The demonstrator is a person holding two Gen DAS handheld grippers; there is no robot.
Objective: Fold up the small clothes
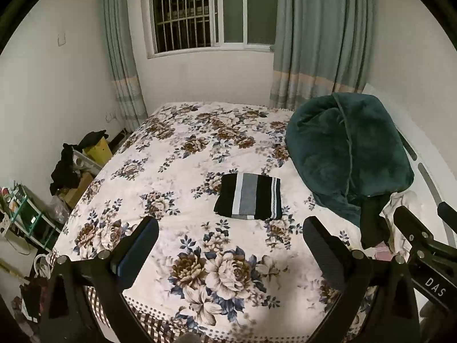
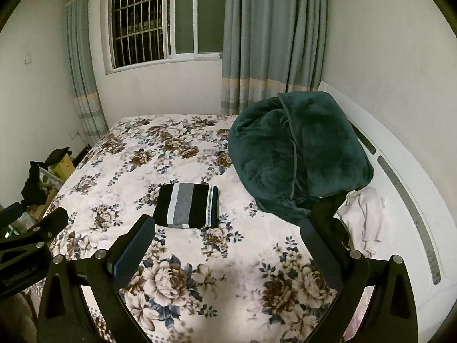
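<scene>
Side by side above the bed (image 1: pixel 177 154), left claw (image 1: pixel 230 238) and right claw (image 2: pixel 227 235) released, folded striped garment (image 2: pixel 187 209) ahead.

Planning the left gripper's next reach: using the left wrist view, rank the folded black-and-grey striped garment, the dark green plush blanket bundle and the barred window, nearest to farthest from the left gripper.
1. Folded black-and-grey striped garment: just ahead of the left gripper, mid-bed.
2. Dark green plush blanket bundle: farther back, right side.
3. Barred window: on the far wall.
</scene>
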